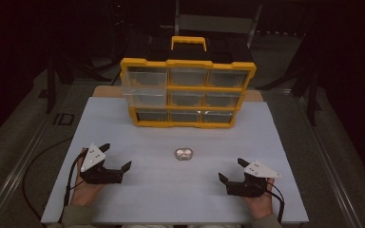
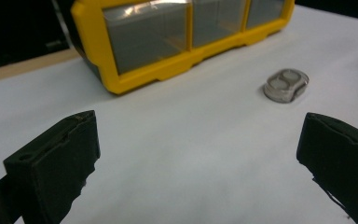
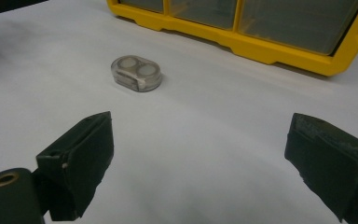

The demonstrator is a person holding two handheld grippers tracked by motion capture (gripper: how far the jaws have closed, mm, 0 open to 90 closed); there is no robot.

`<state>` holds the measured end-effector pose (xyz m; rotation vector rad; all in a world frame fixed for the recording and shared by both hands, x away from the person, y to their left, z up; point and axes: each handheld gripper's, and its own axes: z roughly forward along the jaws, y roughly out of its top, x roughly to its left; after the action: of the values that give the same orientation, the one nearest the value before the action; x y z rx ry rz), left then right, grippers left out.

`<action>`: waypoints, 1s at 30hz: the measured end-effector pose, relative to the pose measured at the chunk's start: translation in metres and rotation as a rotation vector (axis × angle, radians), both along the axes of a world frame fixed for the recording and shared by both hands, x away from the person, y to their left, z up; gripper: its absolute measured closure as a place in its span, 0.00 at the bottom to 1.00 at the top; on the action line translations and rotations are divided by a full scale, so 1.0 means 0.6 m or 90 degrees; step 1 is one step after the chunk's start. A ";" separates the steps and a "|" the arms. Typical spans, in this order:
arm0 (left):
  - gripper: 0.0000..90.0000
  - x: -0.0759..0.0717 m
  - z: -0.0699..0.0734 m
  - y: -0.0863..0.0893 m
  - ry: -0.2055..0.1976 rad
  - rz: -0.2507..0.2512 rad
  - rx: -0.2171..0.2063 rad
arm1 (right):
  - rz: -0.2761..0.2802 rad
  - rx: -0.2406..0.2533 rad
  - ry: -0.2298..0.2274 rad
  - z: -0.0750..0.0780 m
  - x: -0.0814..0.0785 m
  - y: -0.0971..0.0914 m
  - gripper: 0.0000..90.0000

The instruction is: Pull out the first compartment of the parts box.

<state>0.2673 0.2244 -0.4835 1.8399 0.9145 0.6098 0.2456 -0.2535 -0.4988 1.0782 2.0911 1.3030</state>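
Clear case (image 1: 184,154) lies flat on white counter (image 1: 152,194), just in front of yellow organizer (image 1: 188,92); left gripper (image 1: 116,157) and right gripper (image 1: 231,170) flank case, fingers wide open, holding nothing.

one table (image 1: 123,190), white-topped. one yellow organiser (image 1: 187,92) standing at 12 o'clock on it, with one yellow handle (image 1: 188,42) on top. clear drawers in the organiser: nine counted, in three rows of three. one small clear oval case (image 1: 184,154) at the centre of the table, holding two round pieces side by side. two grippers: left gripper (image 1: 116,156) at 8 o'clock, right gripper (image 1: 232,169) at 4 o'clock, each with two black fingers (image 2: 56,163), four in all.
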 end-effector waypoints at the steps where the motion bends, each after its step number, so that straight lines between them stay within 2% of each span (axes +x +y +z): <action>1: 0.00 -0.001 -0.001 0.001 -0.003 0.004 0.001 | 0.000 0.001 -0.001 0.001 0.000 -0.001 0.09; 5: 0.00 -0.010 -0.007 0.005 -0.013 0.020 0.007 | -0.004 0.003 -0.003 0.003 0.001 -0.004 0.09; 12: 0.00 -0.017 -0.005 0.010 -0.026 0.038 -0.008 | 0.009 0.016 0.010 0.015 0.006 -0.009 0.09; 20: 0.00 -0.016 -0.010 0.008 -0.017 0.039 0.000 | 0.039 0.005 0.009 0.047 0.015 -0.002 0.09; 24: 0.00 -0.014 -0.011 0.007 -0.014 0.040 0.002 | 0.048 0.003 0.021 0.062 0.025 -0.002 0.09; 30: 0.00 -0.013 -0.013 0.004 -0.010 0.037 0.006 | 0.061 -0.021 0.034 0.084 0.038 0.002 0.09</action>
<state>0.2597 0.2271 -0.4915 1.8192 0.9593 0.6646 0.2685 -0.2521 -0.4485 1.0214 2.2198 1.2921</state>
